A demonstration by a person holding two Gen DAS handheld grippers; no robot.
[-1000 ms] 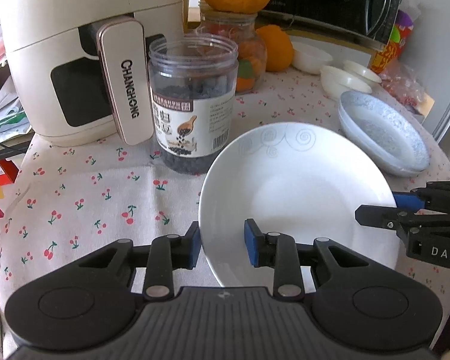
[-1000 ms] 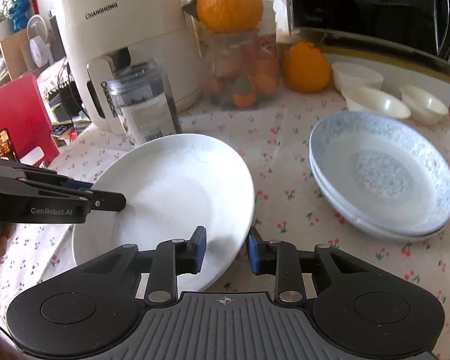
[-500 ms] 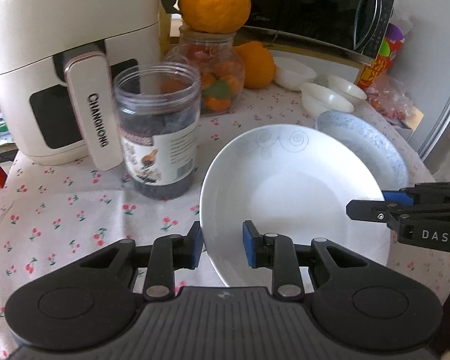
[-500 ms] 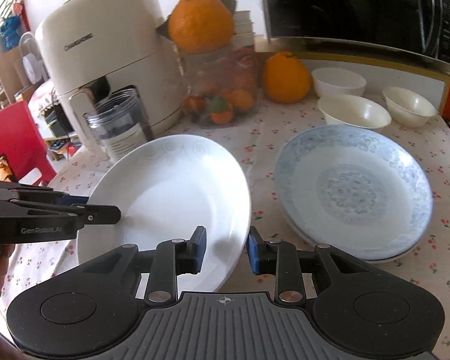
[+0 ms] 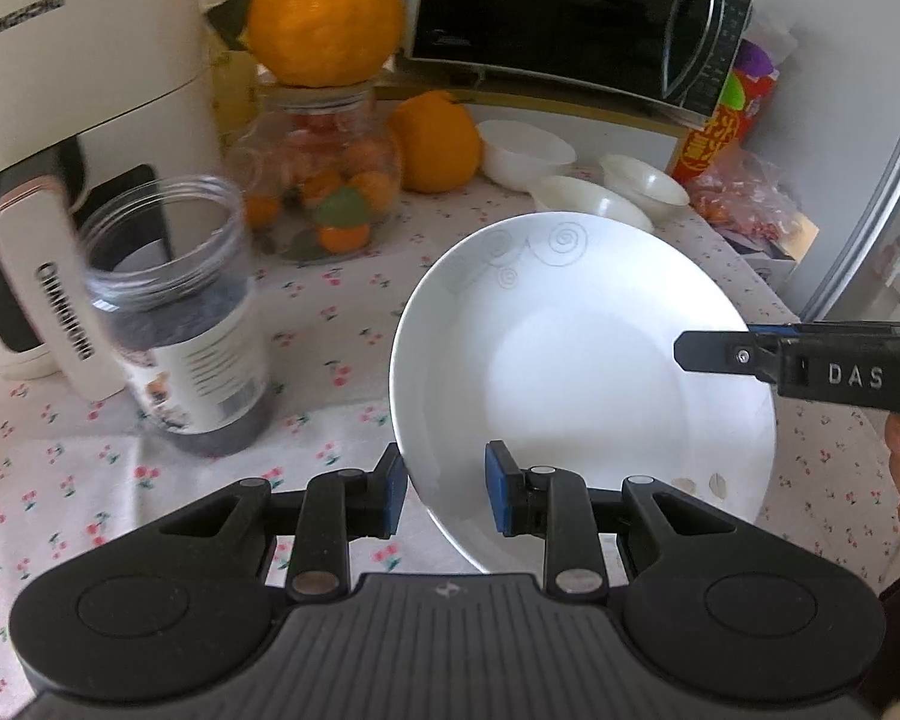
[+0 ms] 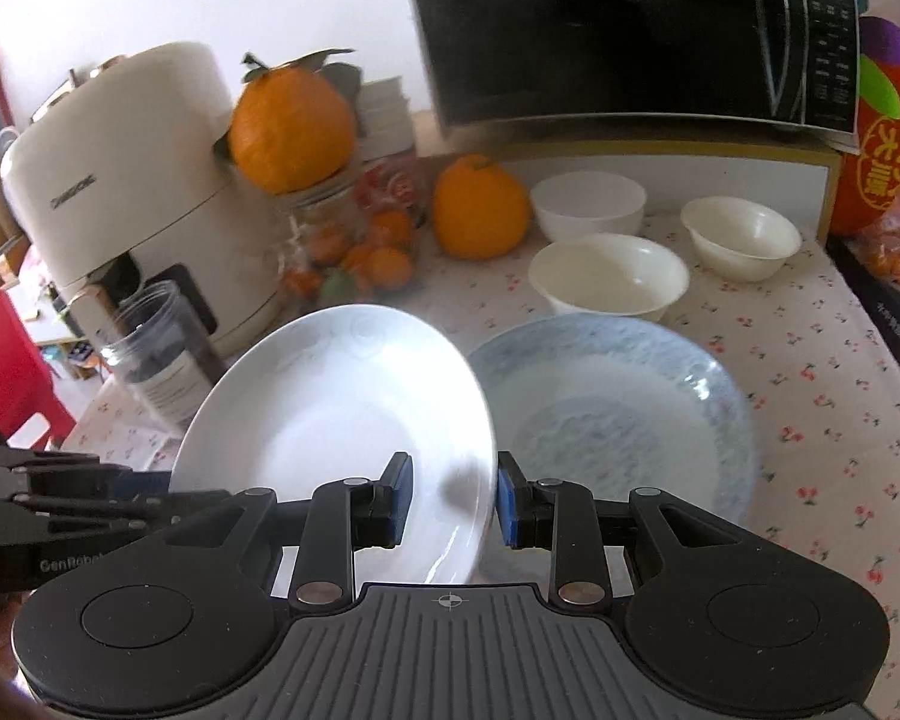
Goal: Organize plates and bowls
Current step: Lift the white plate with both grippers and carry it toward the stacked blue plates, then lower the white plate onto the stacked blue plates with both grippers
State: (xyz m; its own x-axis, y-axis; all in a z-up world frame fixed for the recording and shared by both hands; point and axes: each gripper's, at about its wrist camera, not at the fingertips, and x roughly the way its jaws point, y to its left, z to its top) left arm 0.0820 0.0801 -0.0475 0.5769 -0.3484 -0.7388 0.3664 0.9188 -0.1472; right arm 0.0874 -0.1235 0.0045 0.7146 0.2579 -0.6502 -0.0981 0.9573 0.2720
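Observation:
Both grippers hold one white plate (image 5: pixel 582 360) with a faint swirl pattern, lifted off the table. My left gripper (image 5: pixel 441 489) is shut on its left rim. My right gripper (image 6: pixel 453 501) is shut on its right rim, and the plate (image 6: pixel 336 414) tilts in that view. The right gripper also shows from the side in the left wrist view (image 5: pixel 810 360). A blue-patterned plate stack (image 6: pixel 624 414) lies on the table just right of and below the white plate. Three small white bowls (image 6: pixel 609 279) stand behind it.
A white air fryer (image 5: pixel 60 138) stands at the left with a clear jar of dark seeds (image 5: pixel 180 312) in front. A glass jar of fruit (image 5: pixel 324 180) topped by an orange, another orange (image 6: pixel 480 213) and a black microwave (image 6: pixel 630 30) line the back. A red snack packet (image 6: pixel 888 138) is at right.
The white plate has risen off the cloth and moved right, toward the blue-patterned plates. Both grippers moved with it, still gripping its rims.

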